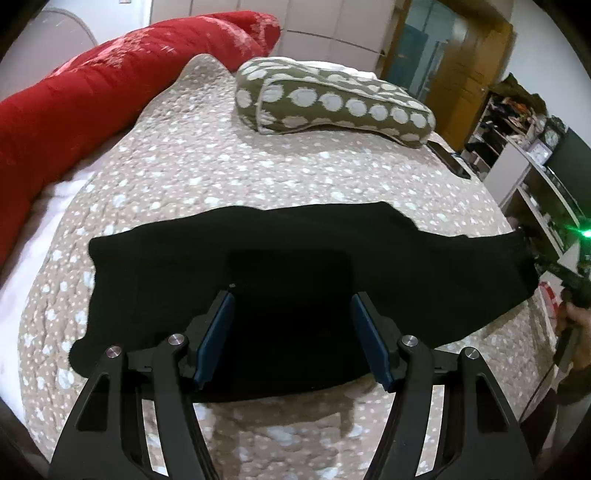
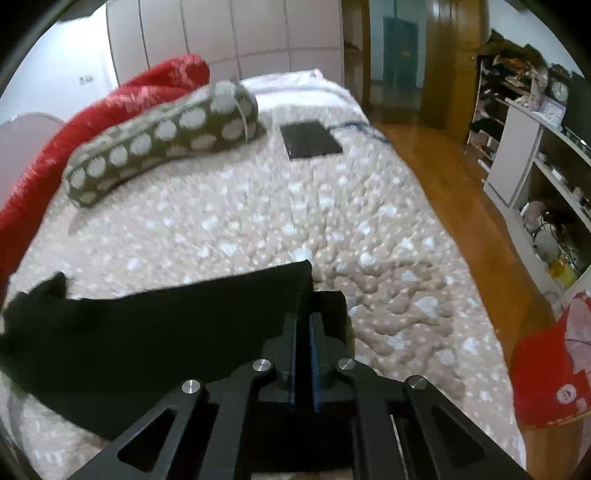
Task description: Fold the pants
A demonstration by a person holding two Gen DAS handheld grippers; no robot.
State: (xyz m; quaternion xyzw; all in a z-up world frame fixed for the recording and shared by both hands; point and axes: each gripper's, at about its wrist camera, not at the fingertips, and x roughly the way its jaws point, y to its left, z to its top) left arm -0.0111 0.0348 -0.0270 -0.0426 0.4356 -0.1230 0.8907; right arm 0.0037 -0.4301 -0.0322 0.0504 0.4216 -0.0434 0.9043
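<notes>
Black pants (image 1: 280, 273) spread flat across near edge of bed (image 1: 258, 173). Right hand-held gripper (image 2: 304, 332) pinching one end of cloth; left hand-held gripper (image 1: 291, 325) spread above middle, holding nothing. Likely soft, light, limp; best gripped at hems or corners.

We're in a bedroom at home: a bed (image 2: 258, 221) under a spotted beige quilt, a dotted bolster pillow (image 2: 159, 140), a red duvet (image 1: 74, 103) bunched alongside, white wardrobe doors (image 2: 221, 33) behind, wooden floor (image 2: 461, 206), and cluttered shelves (image 2: 535, 155) with a clock.
</notes>
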